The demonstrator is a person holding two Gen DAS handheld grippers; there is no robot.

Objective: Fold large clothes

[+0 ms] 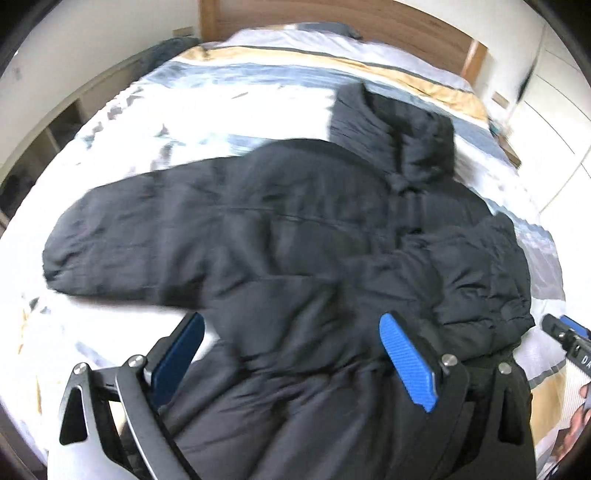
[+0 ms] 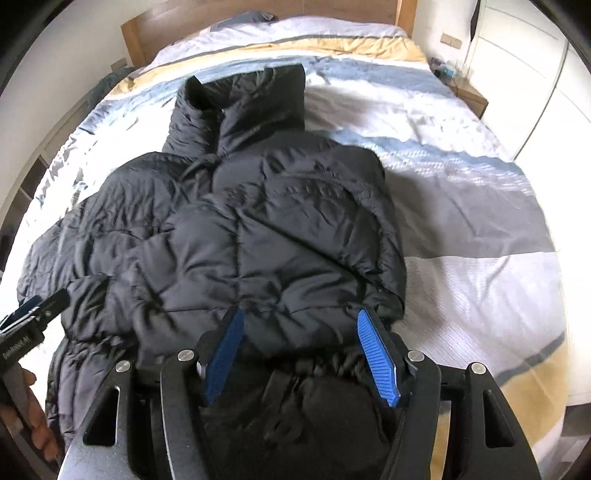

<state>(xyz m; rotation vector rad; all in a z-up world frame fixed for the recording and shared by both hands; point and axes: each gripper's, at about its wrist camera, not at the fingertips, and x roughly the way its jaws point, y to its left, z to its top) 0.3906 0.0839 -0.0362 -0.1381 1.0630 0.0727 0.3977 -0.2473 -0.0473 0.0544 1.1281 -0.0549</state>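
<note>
A black puffer jacket point(image 1: 295, 229) lies on the bed, collar toward the headboard. One sleeve point(image 1: 122, 236) stretches out to the left; the other side is folded over the body point(image 2: 295, 236). My left gripper point(image 1: 291, 321) hangs open above the jacket's lower part, both blue pads point(image 1: 406, 358) bare. My right gripper point(image 2: 300, 314) stands open over the gathered hem point(image 2: 325, 362), with fabric showing in the gap and the pads point(image 2: 380, 358) uncovered. Each gripper shows at the edge of the other's view: the right one point(image 1: 565, 332), the left one point(image 2: 33, 314).
The striped white, blue and tan bedcover point(image 2: 461, 229) spreads around the jacket. A wooden headboard point(image 2: 258, 11) is at the far end, a nightstand point(image 2: 469, 92) and white wardrobe doors point(image 2: 535, 74) on the right, open shelving point(image 1: 44, 147) on the left. A person's hand point(image 2: 33, 417) holds the left gripper.
</note>
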